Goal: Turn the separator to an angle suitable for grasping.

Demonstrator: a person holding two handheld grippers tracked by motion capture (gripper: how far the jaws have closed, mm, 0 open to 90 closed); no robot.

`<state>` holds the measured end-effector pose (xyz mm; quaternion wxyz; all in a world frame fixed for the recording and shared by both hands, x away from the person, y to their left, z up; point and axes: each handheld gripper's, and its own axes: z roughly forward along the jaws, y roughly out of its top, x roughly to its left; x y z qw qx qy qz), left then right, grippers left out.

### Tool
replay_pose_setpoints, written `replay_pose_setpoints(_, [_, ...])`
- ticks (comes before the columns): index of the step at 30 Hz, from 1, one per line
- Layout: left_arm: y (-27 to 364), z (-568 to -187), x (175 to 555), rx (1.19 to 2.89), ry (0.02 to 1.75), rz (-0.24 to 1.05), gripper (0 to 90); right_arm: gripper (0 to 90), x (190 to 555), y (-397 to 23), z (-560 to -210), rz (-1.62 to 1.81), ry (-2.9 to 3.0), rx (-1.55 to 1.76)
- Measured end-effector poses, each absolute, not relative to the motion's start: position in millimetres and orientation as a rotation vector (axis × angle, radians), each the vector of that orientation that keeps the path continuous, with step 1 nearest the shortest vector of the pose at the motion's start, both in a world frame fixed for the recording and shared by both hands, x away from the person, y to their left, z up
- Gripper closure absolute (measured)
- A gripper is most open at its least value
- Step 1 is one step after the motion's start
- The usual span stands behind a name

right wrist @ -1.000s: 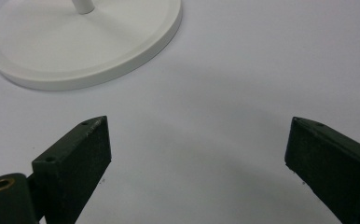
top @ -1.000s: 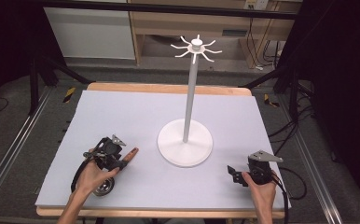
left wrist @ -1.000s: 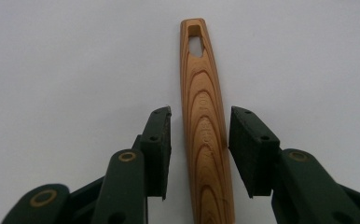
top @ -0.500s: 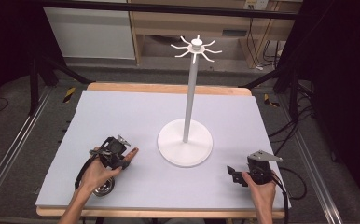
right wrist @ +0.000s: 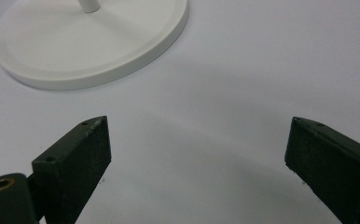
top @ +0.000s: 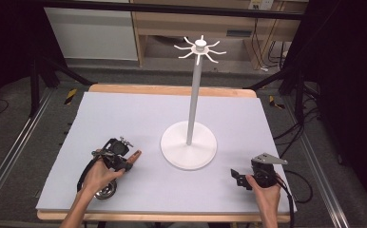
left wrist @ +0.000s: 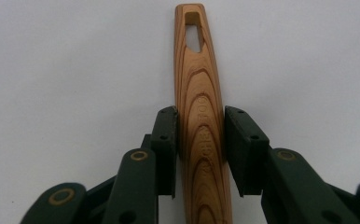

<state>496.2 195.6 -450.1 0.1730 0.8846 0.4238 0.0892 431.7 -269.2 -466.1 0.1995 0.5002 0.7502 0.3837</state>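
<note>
From the high view we get the whole layout: a white stand with a tall pole and a ring of hooks at the top sits on its round base near the middle of the pale mat, the left gripper is low on the mat to the left of that base, and the right gripper is near the mat's front right corner, well apart from the other. Just beneath the left hand there's a round metal piece resting on the mat, joined to whatever the gripper carries, though it's too small to make out further. Over to the left gripper view, and here's the detail the high view can't give: the left gripper has its jaws clamped on a wooden handle, pads pressed against both sides partway along it, the grain clear, lettering stamped into the wood, and a slot cut through the far tip, which points away over the mat. In the right gripper view, the right gripper has its jaws spread wide, nothing between them but bare mat, and the stand's base lies ahead and to the left, near but not touching.
</note>
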Motion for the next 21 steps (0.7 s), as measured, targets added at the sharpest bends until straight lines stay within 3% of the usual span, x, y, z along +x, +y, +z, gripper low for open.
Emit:
replay_pose_setpoints(12, [199.1, -450.1, 496.0, 2.483, 1.2, 0.252, 67.3, 7.4, 432.8, -268.9, -467.3, 1.067, 2.113, 1.392])
replay_pose_setpoints(21, [208.7, -429.9, 485.6, 2.385, 1.165, 0.324, 67.4, 7.5, 433.7, -269.1, -469.3, 1.073, 2.117, 1.4])
